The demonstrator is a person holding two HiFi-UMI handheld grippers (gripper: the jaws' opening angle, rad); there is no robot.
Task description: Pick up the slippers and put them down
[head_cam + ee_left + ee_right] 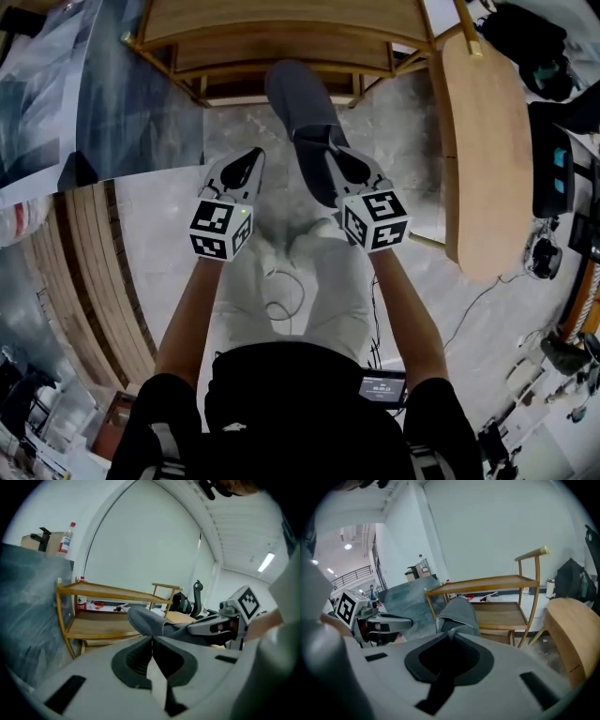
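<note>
We see the right claw [451,633] clamped shut on the near end of a soft grey fabric slipper [298,94]. The slipper juts away from us, toe towards the light wooden two-tier shelf rack [281,42] at the far side, and is held clear of the pale marbled floor [403,103]. The left claw [151,640] sits just left of it, apart from the slipper, jaws pressed together with nothing between them. A curved wooden chair [487,159] stands to the right.

Grey slipper [298,101], honey-brown wooden shelf [281,19], pale grey veined floor [169,202], black-and-white square-patterned marker cubes [221,228]
</note>
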